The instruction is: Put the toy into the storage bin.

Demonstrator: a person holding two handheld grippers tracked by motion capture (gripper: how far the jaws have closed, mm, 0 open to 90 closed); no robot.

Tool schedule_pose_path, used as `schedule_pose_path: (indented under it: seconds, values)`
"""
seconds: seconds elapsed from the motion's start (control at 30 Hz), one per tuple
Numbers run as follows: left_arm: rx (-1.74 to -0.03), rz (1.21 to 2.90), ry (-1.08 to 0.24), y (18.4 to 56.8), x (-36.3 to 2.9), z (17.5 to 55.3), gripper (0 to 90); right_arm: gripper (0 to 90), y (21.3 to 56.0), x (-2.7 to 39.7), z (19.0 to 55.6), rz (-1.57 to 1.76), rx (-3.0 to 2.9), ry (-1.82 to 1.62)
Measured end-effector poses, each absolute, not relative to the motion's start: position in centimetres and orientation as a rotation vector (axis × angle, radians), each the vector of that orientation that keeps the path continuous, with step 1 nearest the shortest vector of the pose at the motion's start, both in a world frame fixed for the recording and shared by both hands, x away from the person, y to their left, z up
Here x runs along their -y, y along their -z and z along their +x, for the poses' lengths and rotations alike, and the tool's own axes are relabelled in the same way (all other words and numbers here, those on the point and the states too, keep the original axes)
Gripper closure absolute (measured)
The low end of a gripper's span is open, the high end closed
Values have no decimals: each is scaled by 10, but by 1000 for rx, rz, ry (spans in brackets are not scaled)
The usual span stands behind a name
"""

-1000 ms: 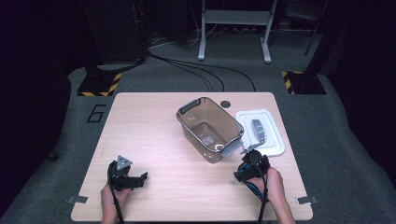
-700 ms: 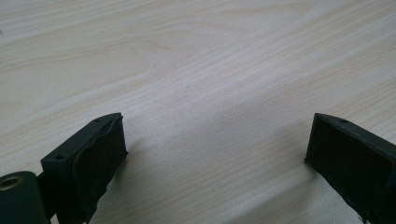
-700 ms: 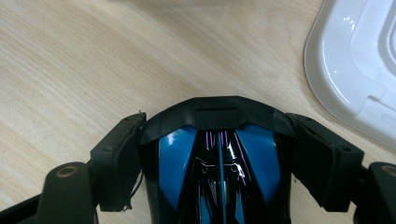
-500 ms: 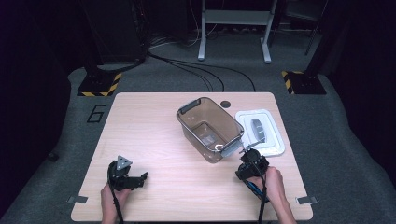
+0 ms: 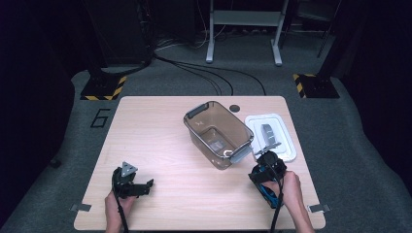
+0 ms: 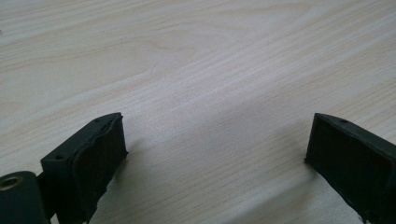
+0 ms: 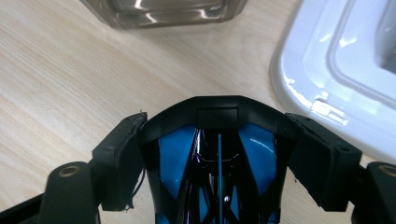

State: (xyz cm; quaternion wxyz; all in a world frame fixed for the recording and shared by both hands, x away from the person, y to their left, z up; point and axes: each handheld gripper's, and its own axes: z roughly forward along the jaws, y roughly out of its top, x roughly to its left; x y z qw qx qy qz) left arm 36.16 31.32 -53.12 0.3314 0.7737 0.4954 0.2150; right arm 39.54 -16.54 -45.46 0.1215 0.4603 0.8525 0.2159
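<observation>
I had the right gripper (image 7: 217, 154) closed on a blue and black object (image 7: 173, 154), one pad pressed against each side of its black front rim. Those jaws had just been closing and stood at about a middling gap. I couldn't tell what the object was from this close, maybe a toy. In the high view the right gripper (image 5: 266, 167) sat over the front right part of the table (image 5: 160, 126), with the object (image 5: 265, 187) in front of my right hand (image 5: 290, 187).

A clear bin (image 5: 218, 133) stood just ahead and to the left, its near corner close to the jaws. A white lid (image 5: 284, 145) lay flat just beside the bin on its right, close to the table's right edge. Its near edge was right ahead of the gripper, and I saw only a narrow strip of wood between the two.

The left gripper (image 5: 145, 184) was at the front left, well apart from everything. Its jaws stood wide open with nothing between them, low over bare wood in the left gripper view (image 6: 215, 154). The left half of the table gave plenty of open room, and the front edge was near both hands.
</observation>
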Motion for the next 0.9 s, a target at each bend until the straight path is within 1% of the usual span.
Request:
schedule_pose_path:
  seconds: [0.53,0.9]
  values:
    - [-1295,2021,-561,531,-313,362,46,239,414,187,384,1353,-2320,-750]
    - [-1294,2021,-561,531,-313,362,47,238,398,197,386,1373,-2247,-773]
